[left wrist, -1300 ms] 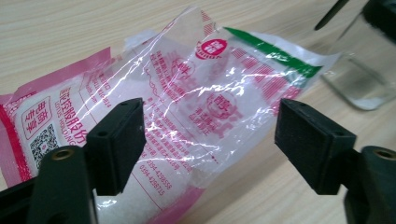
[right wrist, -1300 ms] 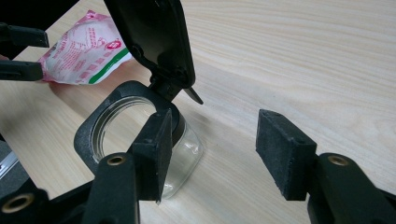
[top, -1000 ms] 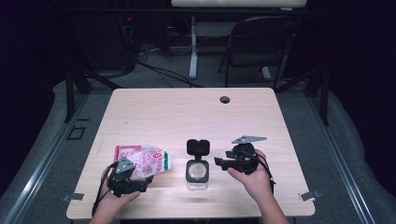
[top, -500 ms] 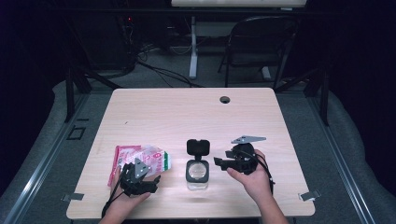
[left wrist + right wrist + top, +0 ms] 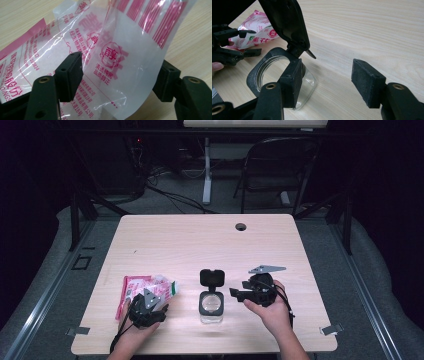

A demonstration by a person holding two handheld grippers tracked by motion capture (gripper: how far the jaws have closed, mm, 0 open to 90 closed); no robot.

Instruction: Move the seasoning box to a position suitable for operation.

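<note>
A pink and white plastic packet (image 5: 145,284) with red print lies at the table's front left. My left gripper (image 5: 149,298) is at its near edge, open, and a curled flap of the packet (image 5: 130,50) stands between the two jaws without being pinched. At the front centre stands a clear square glass jar (image 5: 211,304), its black flip lid (image 5: 212,277) open and upright. My right gripper (image 5: 235,293) is open just right of the jar and points at it. Its left pad (image 5: 292,81) is by the jar's (image 5: 274,72) corner, and the right pad is over bare wood.
The light wooden table (image 5: 200,240) has a round cable hole (image 5: 241,226) at its far edge. Behind the table are a folding chair (image 5: 272,167), a desk leg and cables on the floor. In the right gripper view the left gripper (image 5: 229,47) and the packet (image 5: 258,27) lie beyond the jar.
My left gripper has shifted a little to the right along the packet's near edge. The right gripper and the jar have stayed where they were.
</note>
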